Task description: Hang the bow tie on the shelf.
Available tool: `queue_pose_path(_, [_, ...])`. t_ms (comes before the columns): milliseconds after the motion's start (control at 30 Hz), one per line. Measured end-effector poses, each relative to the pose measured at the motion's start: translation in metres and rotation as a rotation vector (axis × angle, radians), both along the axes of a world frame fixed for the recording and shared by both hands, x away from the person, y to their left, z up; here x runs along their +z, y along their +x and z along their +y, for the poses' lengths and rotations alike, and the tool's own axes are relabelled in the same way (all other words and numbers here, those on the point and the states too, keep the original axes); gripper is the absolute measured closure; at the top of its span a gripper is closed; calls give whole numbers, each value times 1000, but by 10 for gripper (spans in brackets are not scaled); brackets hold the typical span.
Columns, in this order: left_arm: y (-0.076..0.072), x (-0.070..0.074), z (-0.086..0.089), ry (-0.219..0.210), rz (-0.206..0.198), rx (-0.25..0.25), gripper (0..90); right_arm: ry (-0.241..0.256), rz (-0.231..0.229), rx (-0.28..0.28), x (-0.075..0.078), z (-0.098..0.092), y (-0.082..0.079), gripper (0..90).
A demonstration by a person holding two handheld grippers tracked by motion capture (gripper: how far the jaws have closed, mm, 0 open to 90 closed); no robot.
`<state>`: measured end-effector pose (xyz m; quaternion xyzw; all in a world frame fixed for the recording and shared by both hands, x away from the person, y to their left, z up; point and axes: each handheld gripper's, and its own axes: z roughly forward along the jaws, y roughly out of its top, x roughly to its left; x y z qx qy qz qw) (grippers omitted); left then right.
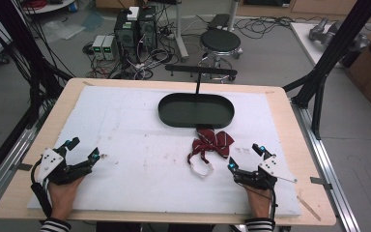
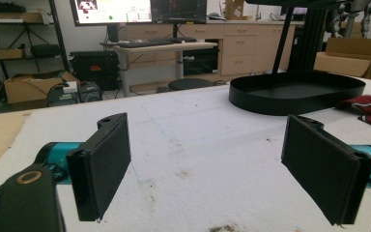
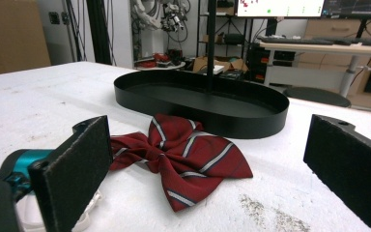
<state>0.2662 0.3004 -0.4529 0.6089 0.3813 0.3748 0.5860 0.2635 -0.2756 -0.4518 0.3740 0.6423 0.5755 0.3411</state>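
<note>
The bow tie (image 1: pixel 213 143) lies ungrasped on the counter (image 1: pixel 125 145), just beside the tray (image 1: pixel 196 110). Both the left gripper (image 1: pixel 82 151) and the right gripper (image 1: pixel 244 157) are held with fingers spread wide, empty; pickup and placement are judged outstanding.

High view looks down on the table; both low gripper views share the black tray (image 1: pixel 196 110) (image 2: pixel 297 92) (image 3: pixel 200 101)

On the table (image 1: pixel 280 104) lies a foam sheet (image 1: pixel 140 145). An oval tray (image 1: pixel 196 110) sits at its far middle; a bow tie (image 1: pixel 213 143) lies just before the tray. The left gripper (image 1: pixel 82 148) rests near left, the right gripper (image 1: pixel 245 158) near right of the bow tie.
</note>
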Motion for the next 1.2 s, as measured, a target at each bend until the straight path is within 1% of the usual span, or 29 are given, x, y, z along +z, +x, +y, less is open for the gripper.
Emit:
queue_pose_path(33, [1, 0, 0, -3, 3, -1, 179, 6, 7, 3, 0, 0, 0, 23])
queue_pose_path(100, [1, 0, 0, 1, 10, 0, 179, -4, 40, 12, 2, 0, 2, 23])
queue_pose_path(133, [1, 0, 0, -1, 11, 0, 179, -15, 48, 20, 4, 0, 3, 23])
queue_pose_path(167, [1, 0, 0, 0, 11, 1, 179, -13, 51, 20, 5, 0, 2, 23])
queue_pose_path(267, [1, 0, -1, 1, 10, 1, 179, -5, 38, 33, 12, 1, 0, 22])
queue_pose_path(333, [1, 0, -1, 2, 11, 2, 179, -4, 43, 40, 17, 2, 0, 22])
queue_pose_path(433, [1, 0, -1, 7, 7, 3, 179, -21, 45, 60, 24, 3, 1, 22])
queue_pose_path(500, [1, 0, -1, 6, 8, 4, 179, -31, 59, 74, 30, 4, 2, 22])
queue_pose_path(533, [1, 0, -1, 4, 8, 6, 179, -38, 57, 81, 33, 4, 3, 23])
queue_pose_path(600, [1, 0, -1, 7, 7, 5, 179, -34, 68, 93, 39, 3, 3, 22])
queue_pose_path(733, [1, 0, -1, 5, 7, 5, 179, -54, 83, 118, 52, 1, 6, 22])
queue_pose_path(800, [1, 0, -1, 6, 8, 4, 179, -57, 88, 122, 54, 0, 6, 23])
queue_pose_path(833, [1, 0, -1, 6, 8, 4, 179, -58, 96, 127, 56, 0, 6, 23])
queue_pose_path(867, [1, 0, -1, 5, 8, 4, 179, -71, 108, 142, 59, 1, 8, 23])
queue_pose_path(900, [1, 0, -1, 5, 7, 4, 179, -71, 108, 142, 59, 1, 8, 23])
queue_pose_path(933, [1, 0, -1, 6, 9, 4, 179, -83, 116, 149, 60, 1, 10, 23])
queue_pose_path(1000, [1, 0, -1, 6, 10, 3, 179, -104, 138, 167, 62, 3, 12, 23])
queue_pose_path(1100, [1, 0, -1, 3, 10, 4, 179, -120, 172, 192, 64, 5, 17, 23])
queue_pose_path(1200, [1, 0, -1, 1, 12, 4, 179, -148, 197, 214, 66, 7, 22, 25])
